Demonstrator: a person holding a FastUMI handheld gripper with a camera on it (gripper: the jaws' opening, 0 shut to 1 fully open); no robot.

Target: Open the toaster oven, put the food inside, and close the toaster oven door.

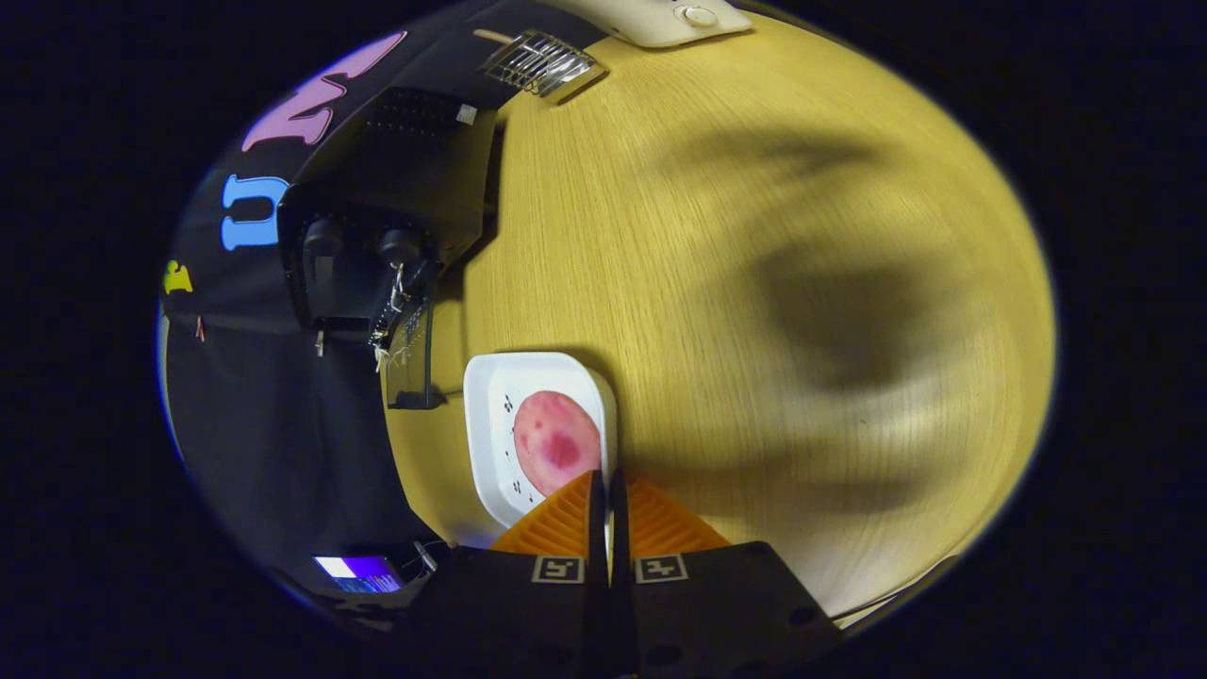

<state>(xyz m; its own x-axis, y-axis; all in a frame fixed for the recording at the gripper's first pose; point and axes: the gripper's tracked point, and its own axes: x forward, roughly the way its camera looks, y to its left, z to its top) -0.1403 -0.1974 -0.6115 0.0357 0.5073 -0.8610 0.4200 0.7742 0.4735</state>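
So the gripper (608, 490) has its two fingers pressed together with nothing between them, tips sitting right over the near rim of a white rounded-square plate (490, 424) that holds the food, a round pinkish-red patty (556, 441). The black boxy toaster oven (377, 245) sits beyond the plate on the light wooden table (754, 236), its glass door (411, 354) swung open toward the plate.

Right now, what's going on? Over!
Gripper shut, empty, at the plate rim. Food on plate. Toaster oven door looks open beyond. Wooden table between.
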